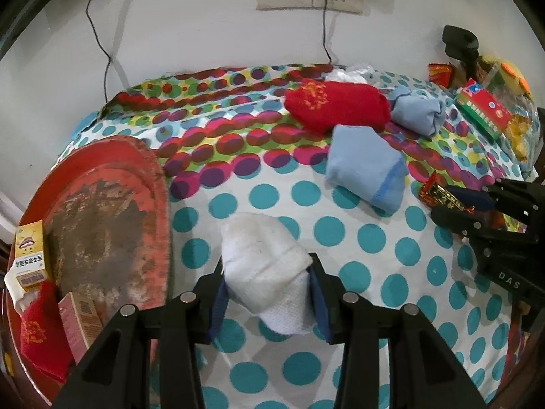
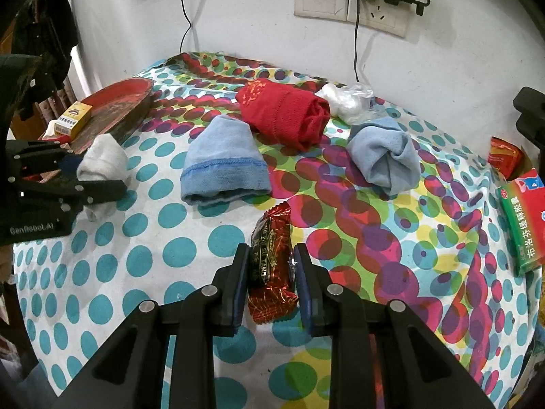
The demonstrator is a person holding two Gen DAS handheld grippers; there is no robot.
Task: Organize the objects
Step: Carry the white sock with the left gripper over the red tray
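On the polka-dot tablecloth [image 1: 340, 231] by the wall, your left gripper [image 1: 267, 293] pinches a white rolled sock [image 1: 262, 255] beside the red tray [image 1: 112, 204], probably its destination. Your right gripper [image 2: 270, 279] clamps a red candy wrapper [image 2: 270, 266]; sort it next.

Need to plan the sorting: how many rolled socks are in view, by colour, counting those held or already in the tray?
Red: 2, one on the cloth, one in the tray
Blue: 2
White: 1, in the left gripper
Total: 5
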